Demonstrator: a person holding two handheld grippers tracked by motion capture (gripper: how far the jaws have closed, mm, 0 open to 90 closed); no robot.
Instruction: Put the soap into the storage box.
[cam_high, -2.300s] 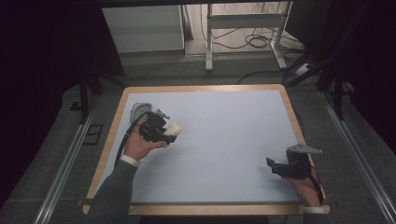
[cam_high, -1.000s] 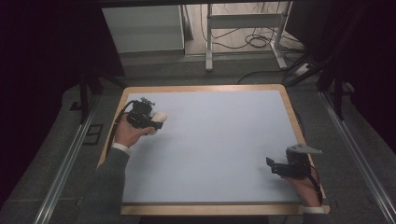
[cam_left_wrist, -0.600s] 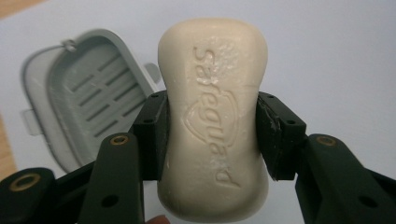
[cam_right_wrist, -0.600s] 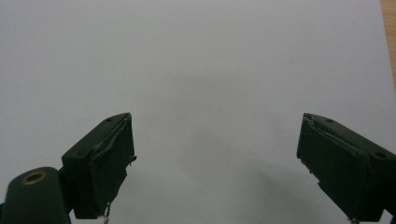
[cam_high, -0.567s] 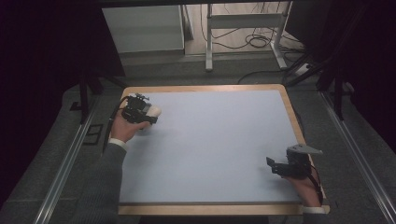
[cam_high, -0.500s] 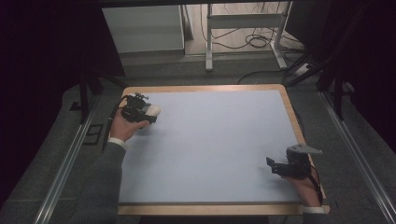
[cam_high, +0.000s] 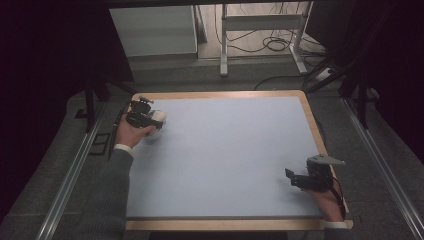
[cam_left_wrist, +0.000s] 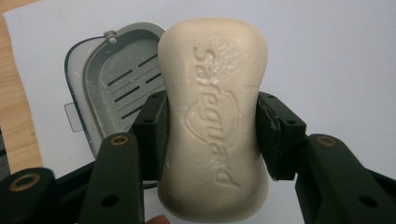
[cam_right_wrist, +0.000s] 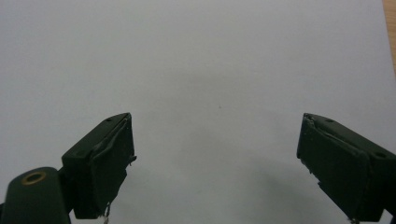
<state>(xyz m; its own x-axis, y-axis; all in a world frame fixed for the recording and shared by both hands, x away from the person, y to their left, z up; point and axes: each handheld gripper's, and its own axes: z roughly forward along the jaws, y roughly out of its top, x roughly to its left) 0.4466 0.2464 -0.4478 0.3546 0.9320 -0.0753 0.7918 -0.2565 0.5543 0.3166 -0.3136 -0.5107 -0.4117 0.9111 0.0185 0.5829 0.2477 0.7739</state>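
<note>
Up at the far left corner of the table (cam_high: 225, 165), the left gripper (cam_high: 150, 119) has a bar of soap (cam_left_wrist: 212, 116) clamped across its waist, both black jaws pressing on the cream sides. The embossed brand lettering runs along the top face of the bar, and white flecks dust its surface. The soap is off the table, carried in the jaws, over the pale blue mat near the wooden rim.

Just past it in the left gripper view lies the soap dish (cam_left_wrist: 116, 84): a grey, rounded tray with drain slots cut in its floor and a small knob at its far rim. Nothing lies in the dish; its slotted floor is bare apart from some whitish smears. The soap covers the right part of the dish from this camera and the left jaw covers its near edge, so the rest of its outline cannot be told. A strip of the wooden border shows at the left edge of that view, close beside the dish.

Down at the near right corner, the right gripper (cam_high: 305, 179) rests low over the mat, its jaws spread wide with nothing between them. In the right gripper view bare blue surface lies between the two pads.

Beyond the table there is grey floor, a tangle of cables (cam_high: 272, 42) and the legs of a metal frame (cam_high: 260, 25), well clear of both hands.
</note>
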